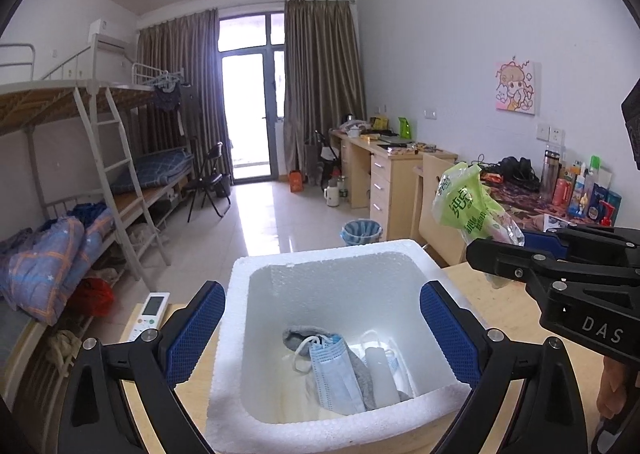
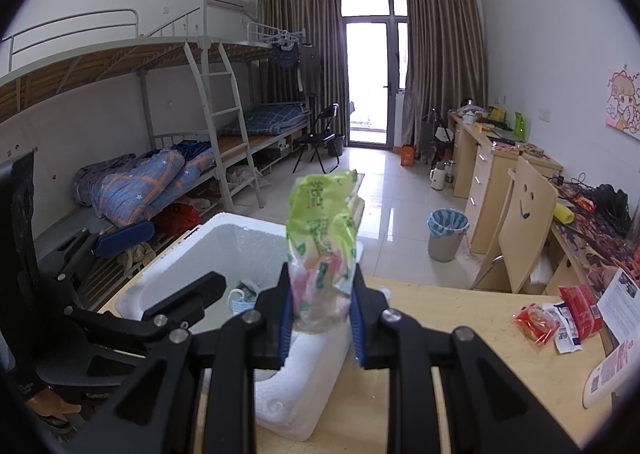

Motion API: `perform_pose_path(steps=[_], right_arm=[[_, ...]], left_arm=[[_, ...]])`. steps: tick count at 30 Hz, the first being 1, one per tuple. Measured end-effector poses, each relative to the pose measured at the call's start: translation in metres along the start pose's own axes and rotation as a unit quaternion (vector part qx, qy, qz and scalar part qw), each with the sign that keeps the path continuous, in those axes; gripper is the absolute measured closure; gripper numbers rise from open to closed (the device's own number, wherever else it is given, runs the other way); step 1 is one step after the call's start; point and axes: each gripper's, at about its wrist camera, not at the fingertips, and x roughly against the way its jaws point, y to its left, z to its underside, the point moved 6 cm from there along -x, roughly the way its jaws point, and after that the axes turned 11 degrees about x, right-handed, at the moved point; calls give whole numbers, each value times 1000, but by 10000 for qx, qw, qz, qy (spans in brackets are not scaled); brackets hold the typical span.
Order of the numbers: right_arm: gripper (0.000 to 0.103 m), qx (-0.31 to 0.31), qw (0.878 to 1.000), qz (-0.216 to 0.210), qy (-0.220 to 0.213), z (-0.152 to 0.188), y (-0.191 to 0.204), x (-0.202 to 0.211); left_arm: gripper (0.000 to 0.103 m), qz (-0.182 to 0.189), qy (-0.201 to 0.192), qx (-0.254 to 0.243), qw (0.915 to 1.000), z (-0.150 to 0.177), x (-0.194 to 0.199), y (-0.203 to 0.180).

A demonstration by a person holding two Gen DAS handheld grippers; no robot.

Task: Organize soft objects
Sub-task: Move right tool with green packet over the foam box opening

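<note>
The green plastic packet (image 2: 322, 238) stands upright in the right gripper (image 2: 320, 318), its long axis roughly vertical, the pads pinching its lower, clear end while the printed green top rises free. It hangs just beside the near right corner of the white foam box (image 1: 240, 334), not yet over the opening; the coming move turns on carrying it leftward and over that rim. The right hand is plainly the nearer one, since it already holds the packet. The left gripper (image 1: 322, 330) hovers above the box with its jaws wide and nothing between them. Inside the box, on its floor, lie a blue face mask (image 1: 334, 374), a grey sock (image 1: 308, 336) and what may be a white tube, though glare makes that hard to judge. The packet bears large white Chinese characters, too warped to read surely. The right gripper's body carries the letters "DAS". Red snack wrappers (image 2: 560, 314) lie on the desk (image 2: 460, 354), well right of the box.
</note>
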Motion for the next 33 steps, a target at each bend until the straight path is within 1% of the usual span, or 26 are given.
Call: perform_pose_path(steps=[5,12,14,18,22,25,33], right_arm=[[75,3,10000,-27,-11,-1,2,2],[75,37,9999,-122,-35,-1,-4,0],[75,52,9998,-193,-72,-3,-3,0],[75,76,9997,-204,-76,-2,-2,-1],[75,97,9995,-294,-59,-3,3,-3],[75,133,9990,-424,-53,-4,12,-6],[75,245,9979,-595,-46,-9,28,-13]], left_arm=[[5,-64,-77,16,9999,-2,5,2],[5,-182,-145,147,9996,-6,13,17],[5,-280,-172,219,9992,-6,17,25],[5,-433,-207,359,9982,-4,25,38],[5,-652,-322,382,9966,-5,34,50],[4,-709,-444,431,9956,-6,41,57],[4,-828,-554,610,9932,-5,50,80]])
